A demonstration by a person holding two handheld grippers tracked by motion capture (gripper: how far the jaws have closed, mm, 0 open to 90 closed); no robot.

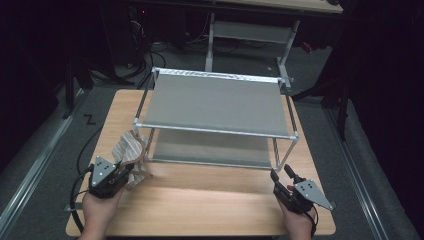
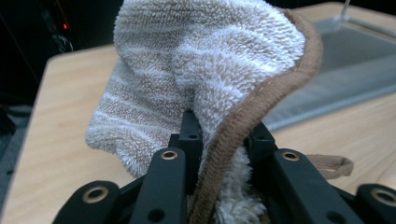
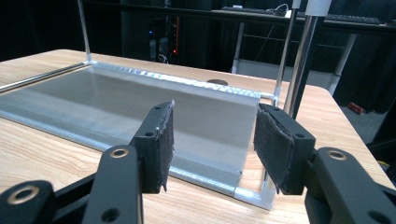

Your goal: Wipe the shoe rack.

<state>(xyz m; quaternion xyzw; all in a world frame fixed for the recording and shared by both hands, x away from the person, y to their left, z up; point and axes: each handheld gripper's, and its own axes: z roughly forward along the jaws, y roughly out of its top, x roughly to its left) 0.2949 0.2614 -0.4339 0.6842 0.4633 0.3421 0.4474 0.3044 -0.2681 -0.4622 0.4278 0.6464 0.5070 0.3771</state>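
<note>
High view: towel (image 1: 131, 150) bunched near the desk's (image 1: 210, 200) front-left corner, just ahead of the left tool (image 1: 125, 172), beside the front-left post of the rack (image 1: 215, 102). Right tool (image 1: 281, 179) parked near the front-right corner, aimed at the rack's lower shelf, well apart from the towel.

Left gripper view: left tool (image 2: 219, 140) clamped tight on the towel (image 2: 205, 70), brown hem running between the jaws, the rest flopping up and over. Looks soft, light and limp; unlikely to slip on terry pile, not fragile, but bound to sag and fold wherever unsupported. Best taken at the hem or a corner; a second pinch along the same edge likely needed to spread it flat.

Right gripper view: right tool (image 3: 212, 140) roughly half open, nothing between the pads, facing the rack's (image 3: 140, 102) lower shelf.
</note>
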